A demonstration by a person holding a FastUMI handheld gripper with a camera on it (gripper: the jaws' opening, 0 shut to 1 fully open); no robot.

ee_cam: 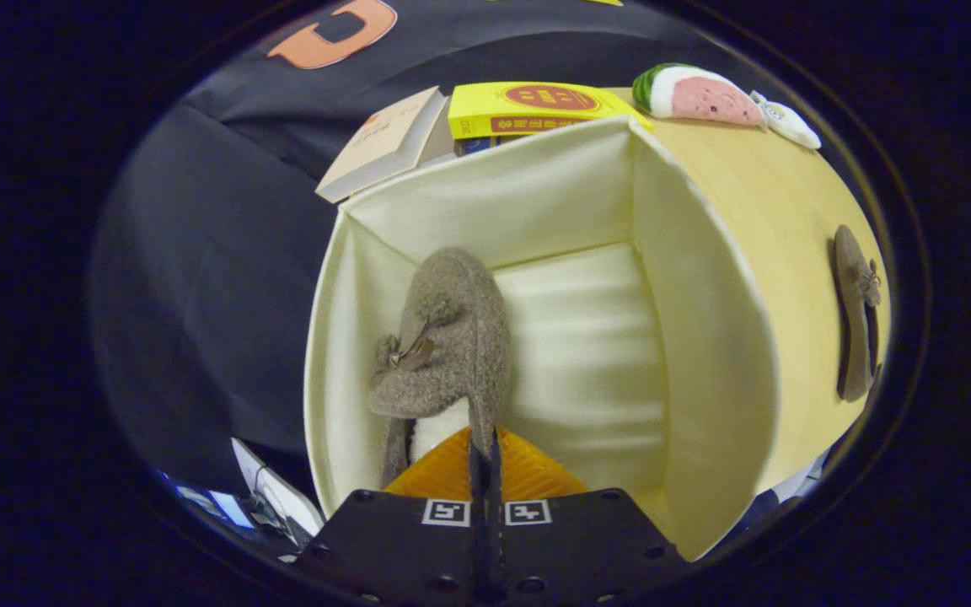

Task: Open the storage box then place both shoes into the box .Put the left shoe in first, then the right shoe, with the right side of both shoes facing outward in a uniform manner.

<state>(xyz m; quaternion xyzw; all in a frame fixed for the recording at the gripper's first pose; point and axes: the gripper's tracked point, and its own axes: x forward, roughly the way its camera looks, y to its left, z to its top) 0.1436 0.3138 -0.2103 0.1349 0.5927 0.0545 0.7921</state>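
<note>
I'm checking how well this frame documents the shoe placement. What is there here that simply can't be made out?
- Heel end of the grey shoe in the box: gripper view, hidden behind the claw, shut on the shoe's collar.
- The second shoe on the table: squashed by the fisheye rim, so left or right is unclear.
- The box's lid and front wall: cut off behind the claw body.

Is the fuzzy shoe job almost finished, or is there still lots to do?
About halfway. The storage box is already open. The gripper, its fingers closed on the first shoe, has it down inside the box near one wall. The second shoe lies on the table beside the box, waiting its turn.
</note>
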